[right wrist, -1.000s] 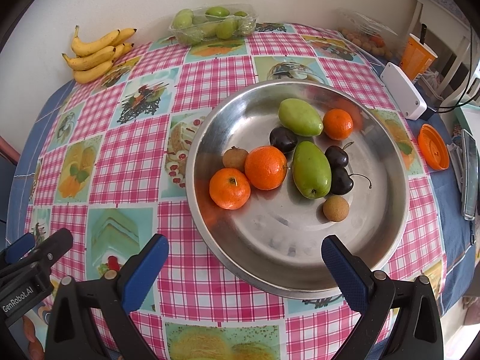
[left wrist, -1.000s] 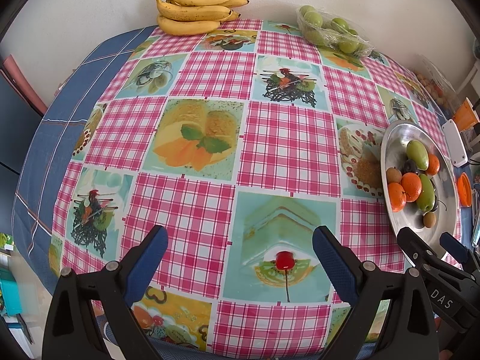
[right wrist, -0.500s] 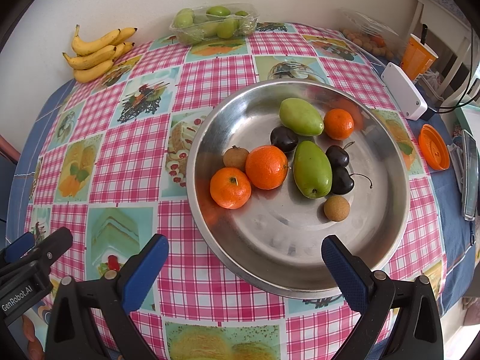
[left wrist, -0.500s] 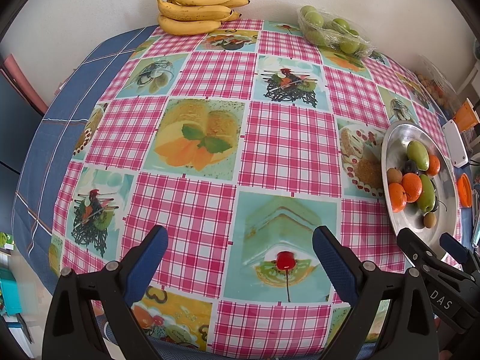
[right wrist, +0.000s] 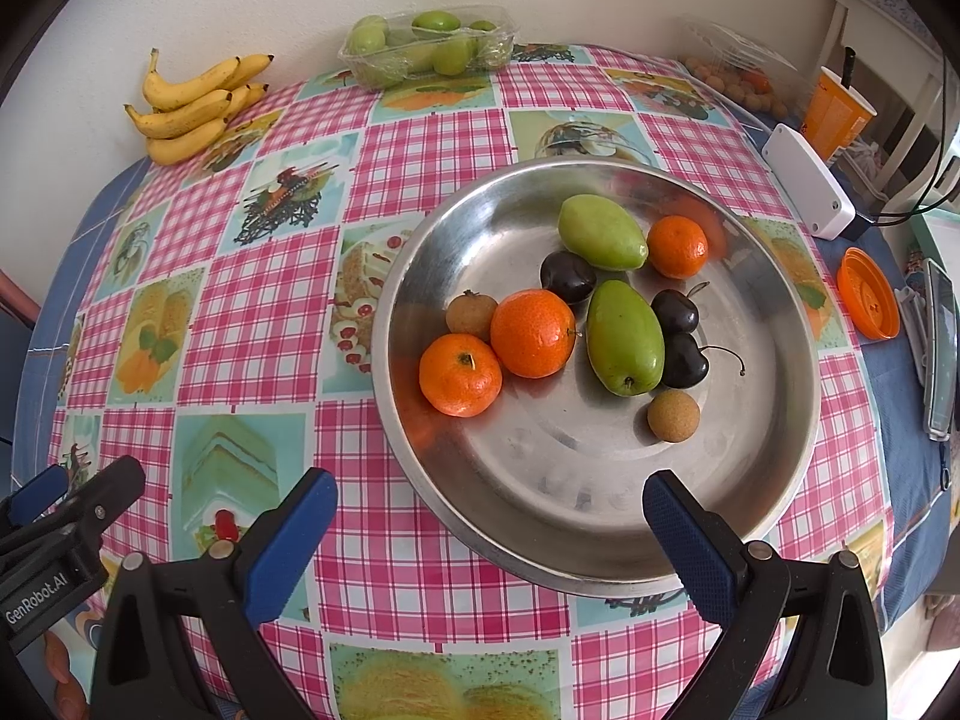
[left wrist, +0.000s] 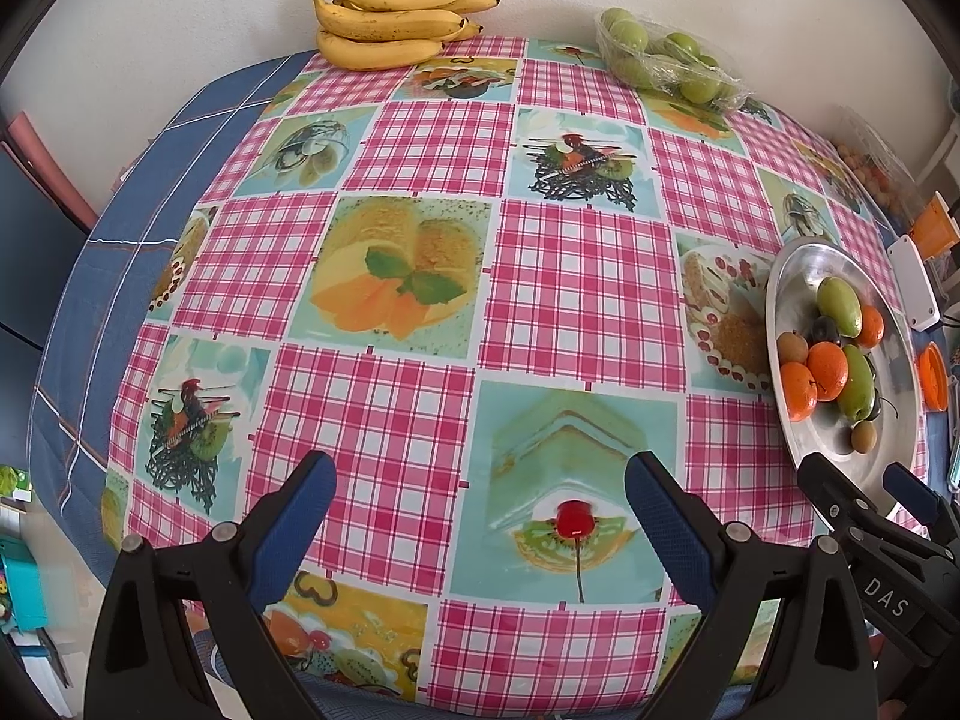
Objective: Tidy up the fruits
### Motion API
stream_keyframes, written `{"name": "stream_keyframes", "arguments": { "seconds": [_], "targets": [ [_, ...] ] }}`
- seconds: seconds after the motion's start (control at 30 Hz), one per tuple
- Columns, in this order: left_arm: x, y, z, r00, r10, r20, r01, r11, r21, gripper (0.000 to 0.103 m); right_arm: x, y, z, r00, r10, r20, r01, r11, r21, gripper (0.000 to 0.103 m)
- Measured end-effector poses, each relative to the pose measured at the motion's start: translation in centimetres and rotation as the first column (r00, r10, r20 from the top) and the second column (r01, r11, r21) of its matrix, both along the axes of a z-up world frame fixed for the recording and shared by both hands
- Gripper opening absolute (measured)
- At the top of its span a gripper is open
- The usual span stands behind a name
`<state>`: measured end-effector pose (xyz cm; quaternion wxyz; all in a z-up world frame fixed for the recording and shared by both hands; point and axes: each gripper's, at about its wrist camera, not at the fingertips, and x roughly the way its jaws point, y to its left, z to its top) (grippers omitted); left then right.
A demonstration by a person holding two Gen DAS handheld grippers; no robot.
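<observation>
Bowl (right wrist: 780, 324), steel, mid-table: three oranges (right wrist: 531, 333), two green fruits (right wrist: 624, 337), dark cherries (right wrist: 684, 360), two brown fruits (right wrist: 673, 416). My right gripper (right wrist: 483, 516) spread, empty, at its near rim; my left gripper (left wrist: 477, 501) likewise over cloth. Bananas (right wrist: 192, 108) and packed green fruit (right wrist: 429, 45) by wall.

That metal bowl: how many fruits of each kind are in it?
In the bowl:
Oranges: 3
Green fruits: 2
Dark cherries: 3
Small brown fruits: 2
Total: 10
</observation>
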<state>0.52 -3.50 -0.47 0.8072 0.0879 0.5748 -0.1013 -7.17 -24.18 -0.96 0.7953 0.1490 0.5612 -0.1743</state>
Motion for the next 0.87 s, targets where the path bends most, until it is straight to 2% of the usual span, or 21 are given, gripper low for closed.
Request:
{"name": "stream_keyframes", "arguments": {
  "seconds": [0.87],
  "targets": [
    [0.11, 0.09, -0.26, 1.000, 0.013, -0.008, -0.013, 1.000, 0.025, 0.097, 0.01, 0.08, -0.08, 1.000, 0.001, -0.003, -0.001, 1.000, 0.001, 0.103]
  ]
}}
